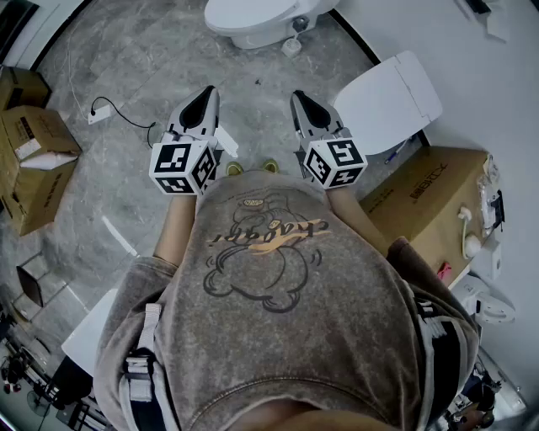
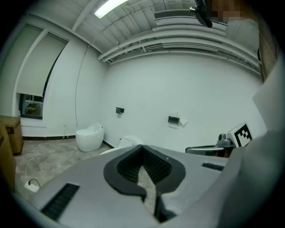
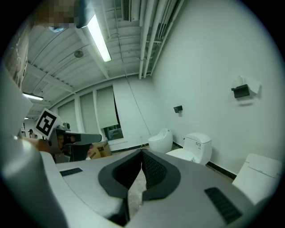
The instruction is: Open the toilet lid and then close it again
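Shoulders and a grey printed T-shirt [image 1: 269, 278] fill the foreground as a person stands on the grey stone-look floor [image 1: 126, 76] of a white-walled room, a gripper in each hand held out level and side by side. The left gripper [image 1: 204, 94] has its jaws pressed together with nothing between them. The right gripper [image 1: 301, 99] is the same, closed and empty.

Straight ahead, well clear of both tips, sits a white toilet [image 1: 253, 21] with its lid [image 1: 244, 12] down. A second toilet [image 1: 389, 101] stands at the right by the wall, also covered.

Cardboard boxes line both sides. The open box [image 1: 34, 181] at the left shows white packing [image 1: 46, 158] at its top, while the printed carton [image 1: 425, 198] at the right is closed — its contents cannot be seen.
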